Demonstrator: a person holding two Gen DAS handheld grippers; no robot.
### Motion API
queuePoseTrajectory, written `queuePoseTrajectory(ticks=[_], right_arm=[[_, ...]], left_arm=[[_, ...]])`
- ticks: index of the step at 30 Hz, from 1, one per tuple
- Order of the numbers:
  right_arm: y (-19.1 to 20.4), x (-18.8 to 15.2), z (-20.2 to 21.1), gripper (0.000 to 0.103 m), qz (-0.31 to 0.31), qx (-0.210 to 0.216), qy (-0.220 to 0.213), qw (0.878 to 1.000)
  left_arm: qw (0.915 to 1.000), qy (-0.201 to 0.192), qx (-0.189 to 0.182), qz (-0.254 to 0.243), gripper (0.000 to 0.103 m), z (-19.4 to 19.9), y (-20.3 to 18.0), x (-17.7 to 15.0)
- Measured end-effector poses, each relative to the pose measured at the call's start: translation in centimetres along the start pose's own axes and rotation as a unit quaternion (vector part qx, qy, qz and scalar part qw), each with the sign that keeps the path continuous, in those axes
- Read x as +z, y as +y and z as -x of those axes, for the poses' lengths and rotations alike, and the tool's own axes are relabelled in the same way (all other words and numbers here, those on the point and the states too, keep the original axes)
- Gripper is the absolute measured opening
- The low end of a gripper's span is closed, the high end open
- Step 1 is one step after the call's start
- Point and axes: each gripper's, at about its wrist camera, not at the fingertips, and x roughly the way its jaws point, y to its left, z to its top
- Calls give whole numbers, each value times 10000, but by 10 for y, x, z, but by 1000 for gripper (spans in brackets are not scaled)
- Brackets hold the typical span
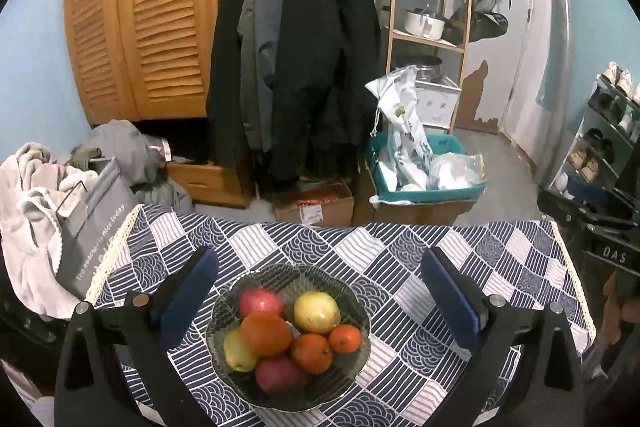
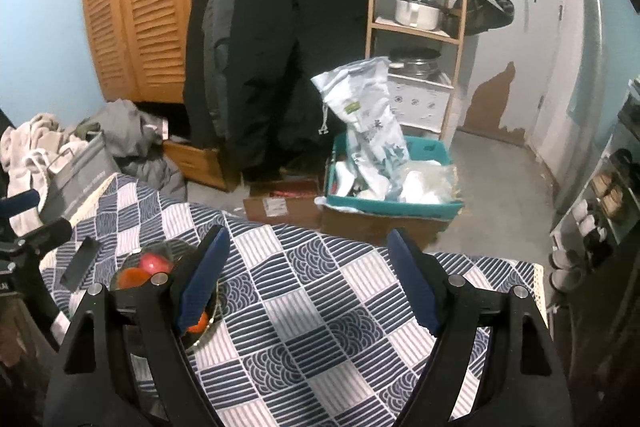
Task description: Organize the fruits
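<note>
A glass bowl [image 1: 352, 291] stands on the blue-and-white patterned tablecloth [image 1: 400, 251]. It holds several fruits: red apples [image 1: 260, 301], yellow pears [image 1: 316, 311] and oranges [image 1: 266, 333]. My left gripper [image 1: 320, 291] is open and empty, its blue pads [image 1: 192, 299] either side of the bowl and above it. My right gripper [image 2: 308, 279] is open and empty over bare cloth, to the right of the bowl [image 2: 168, 251]. In the right wrist view its left finger hides most of the bowl; a red apple [image 2: 154, 263] and an orange [image 2: 130, 277] show.
Beyond the table's far edge hang dark coats [image 1: 296, 59], with a cardboard box [image 1: 316, 207] and a teal crate of bags [image 1: 424, 179] on the floor. A grey bag and laundry [image 1: 60, 211] lie at the left. A shoe rack [image 1: 608, 131] stands at the right.
</note>
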Motion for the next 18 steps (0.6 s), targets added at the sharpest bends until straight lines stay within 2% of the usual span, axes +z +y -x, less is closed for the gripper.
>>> queuePoseTrajectory(ticks=[18], right_arm=[[-27,-10,5,80,-66,-314,-107,9994]], left_arm=[[9999,-140,-49,8,102,-1,-20,12]])
